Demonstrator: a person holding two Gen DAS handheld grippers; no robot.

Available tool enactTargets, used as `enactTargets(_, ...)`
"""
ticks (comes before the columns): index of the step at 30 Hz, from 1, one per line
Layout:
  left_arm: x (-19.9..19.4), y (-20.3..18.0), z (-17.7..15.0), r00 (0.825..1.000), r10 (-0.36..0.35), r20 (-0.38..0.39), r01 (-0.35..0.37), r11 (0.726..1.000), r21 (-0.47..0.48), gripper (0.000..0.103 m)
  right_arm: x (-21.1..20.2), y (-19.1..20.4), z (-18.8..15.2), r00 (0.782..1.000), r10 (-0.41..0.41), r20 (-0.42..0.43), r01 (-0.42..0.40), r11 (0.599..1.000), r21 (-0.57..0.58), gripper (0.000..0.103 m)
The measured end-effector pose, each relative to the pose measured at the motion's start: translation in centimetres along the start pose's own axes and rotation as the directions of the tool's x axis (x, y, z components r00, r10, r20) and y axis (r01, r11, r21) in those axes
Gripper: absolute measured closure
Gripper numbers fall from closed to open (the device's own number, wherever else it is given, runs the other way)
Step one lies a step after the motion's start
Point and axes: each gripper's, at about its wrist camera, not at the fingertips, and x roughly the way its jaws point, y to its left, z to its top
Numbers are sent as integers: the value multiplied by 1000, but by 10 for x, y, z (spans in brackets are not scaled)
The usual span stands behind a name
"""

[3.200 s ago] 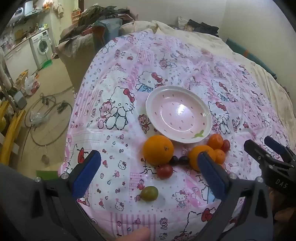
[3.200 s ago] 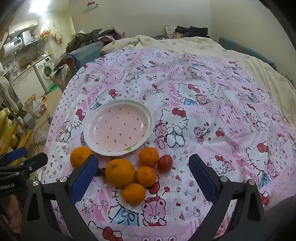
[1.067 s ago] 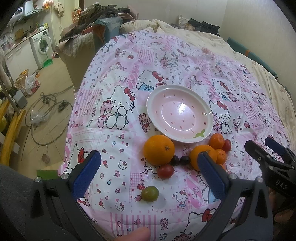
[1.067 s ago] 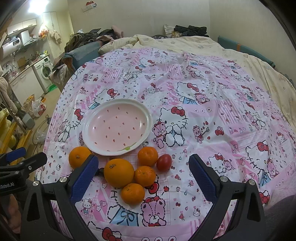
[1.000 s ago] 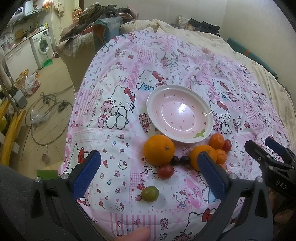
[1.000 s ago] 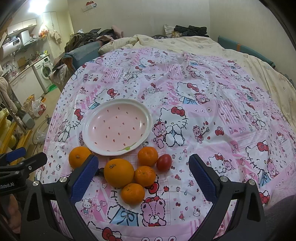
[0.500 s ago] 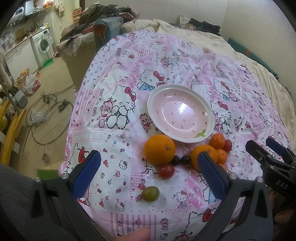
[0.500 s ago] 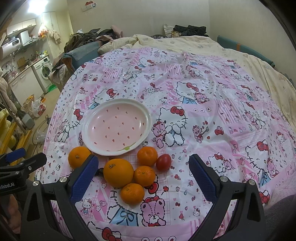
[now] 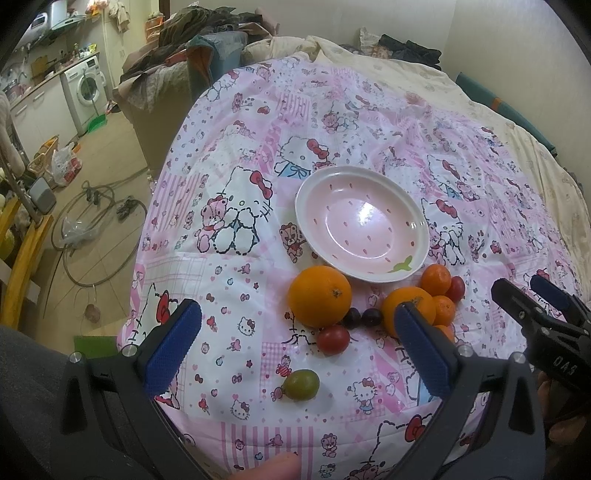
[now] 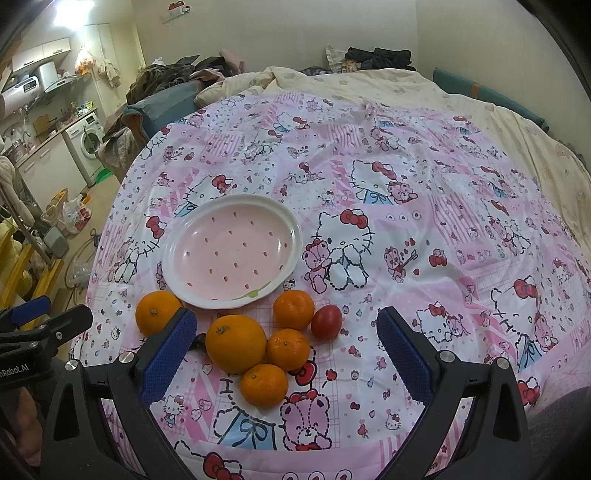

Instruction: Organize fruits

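Observation:
An empty pink plate [image 9: 362, 225] [image 10: 231, 253] sits on a Hello Kitty cloth. In front of it lie two large oranges [image 9: 319, 295] [image 10: 235, 343], three small mandarins [image 10: 293, 309], red tomatoes [image 9: 332, 339] [image 10: 326, 321], two dark plums [image 9: 362, 317] and a green fruit [image 9: 302, 384]. My left gripper [image 9: 295, 354] is open and empty, held above the near fruits. My right gripper [image 10: 286, 354] is open and empty, above the orange cluster. Each gripper shows at the edge of the other's view.
The cloth covers a bed with cream bedding [image 10: 369, 85] behind. Left of the bed are a bare floor with hoses [image 9: 92, 221], a washing machine [image 9: 86, 88] and piled clothes [image 9: 192, 33]. The bed's near edge is just below the fruits.
Almost nothing differs; both views have drifted very slightly. Both grippers stay open and no fruit has moved.

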Motion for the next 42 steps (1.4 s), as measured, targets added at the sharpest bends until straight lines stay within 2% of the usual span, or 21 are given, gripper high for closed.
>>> enactTargets(3,6,3,-3,999,44,-25,-44,999,0,0,10,-16,-1,995,58,-81,-52,995,81,3)
enactTargets(6,7,9,-3,998,37,-44,-38,999,-31,0,22,-31,-4,984,102,-149,-77,984,161,4)
enactTargets(9,7,9,-2,998,43,-53,-45,998,-35,0,44,-32,-17,959,107,-264,-64,984,166,19)
enactTargets(11,8,8,-2,997,35,-62,-37,999,-38,0,56,-29,-27,936,134,-324,-83,982,167,24)
enactTargets(12,8,8,-3,997,33,-67,-35,999,-38,0,62,-26,-30,924,153,-351,-99,981,167,30)
enactTargets(13,9,7,-2,997,32,-70,-35,999,-38,0,66,-23,-33,914,163,-372,-109,981,164,31)
enactTargets(15,9,7,-3,997,31,-75,-34,999,-39,0,72,-17,-36,909,164,-384,-119,983,137,33)
enactTargets(19,12,9,-2,995,33,-93,-37,998,-48,0,85,-6,-40,885,180,-429,-146,983,110,44)
enactTargets(23,17,11,-4,993,39,-113,-45,998,-51,0,93,-2,-43,882,150,-446,-132,989,72,47)
enactTargets(26,19,12,-5,991,41,-125,-48,997,-55,0,94,1,-43,886,130,-445,-125,991,42,56)
enactTargets(31,25,9,-7,986,53,-157,-59,998,-33,0,90,-4,-41,885,160,-437,-143,987,72,57)
enactTargets(35,41,6,-3,972,66,-225,-70,998,-8,0,80,-13,-39,891,194,-411,-159,980,119,57)
enactTargets(42,75,-16,15,949,10,-315,-11,1000,-2,7,65,-25,-31,907,225,-355,-175,970,169,57)
